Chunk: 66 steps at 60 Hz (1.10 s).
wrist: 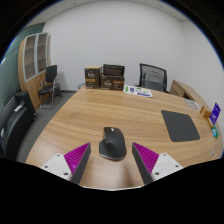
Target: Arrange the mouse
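1. Mouse (112, 143): dark, rounded, resting on the wooden table (120, 115) near its front edge, long axis pointing away from the camera
2. Tool (112, 160): fingers spread wide, magenta pads (78, 157) facing inward; nothing held. The mouse sits between the two fingers, slightly ahead of the tips, with a visible gap on each side
3. Mouse pad (182, 124): dark rectangle lying flat on the table, well apart from the mouse, off to the right and further back. Judged the likely destination, though the task line does not say so
4. Risks, as judgement only:
   - curved, smooth shell could slip out under closure if the pads meet it too near the top
   - fingertips touching the table first would stop the descent short and give a shallow grip
   - an off-centre closure would push the mouse sideways and rotate it before both pads bear on it
   - the front edge of the table is close; a nudge toward the camera could send the mouse off
5. Background: office chairs (150, 76), cardboard boxes (103, 78) and a shelf unit (34, 55) beyond the table; none near the work area
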### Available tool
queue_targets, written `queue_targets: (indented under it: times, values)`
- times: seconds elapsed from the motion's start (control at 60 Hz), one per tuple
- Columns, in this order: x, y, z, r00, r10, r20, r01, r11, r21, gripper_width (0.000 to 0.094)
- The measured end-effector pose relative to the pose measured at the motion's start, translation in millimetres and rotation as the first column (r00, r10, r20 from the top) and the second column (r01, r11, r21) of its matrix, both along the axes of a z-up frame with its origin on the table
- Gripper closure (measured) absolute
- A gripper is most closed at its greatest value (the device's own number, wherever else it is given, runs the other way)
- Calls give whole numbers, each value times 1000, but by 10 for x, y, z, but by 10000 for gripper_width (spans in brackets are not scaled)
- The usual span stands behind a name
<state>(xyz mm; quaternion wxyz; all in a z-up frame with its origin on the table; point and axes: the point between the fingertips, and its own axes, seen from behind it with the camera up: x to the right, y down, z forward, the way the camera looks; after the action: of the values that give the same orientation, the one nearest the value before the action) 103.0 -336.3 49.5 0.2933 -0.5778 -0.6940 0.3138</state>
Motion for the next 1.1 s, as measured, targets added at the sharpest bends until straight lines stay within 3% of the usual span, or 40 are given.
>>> queue_targets:
  times: [0.25,0.533,0.733,0.867,0.95,1.1]
  values:
    - [-445,26,-394,999,-33,7,32,999,15,74]
    - [-620,-38,-588,999,-43,26,44,999,-30,104]
    - [-698,-13,-582,998,-67,12,68,996,-57,387]
    - [-727,-4,-588,997,-72,32,73,997,-38,528]
    - [-724,-22,-562,995,-82,51,84,996,-36,588]
    - [-651,-36,-405,994,-90,68,93,994,-53,588]
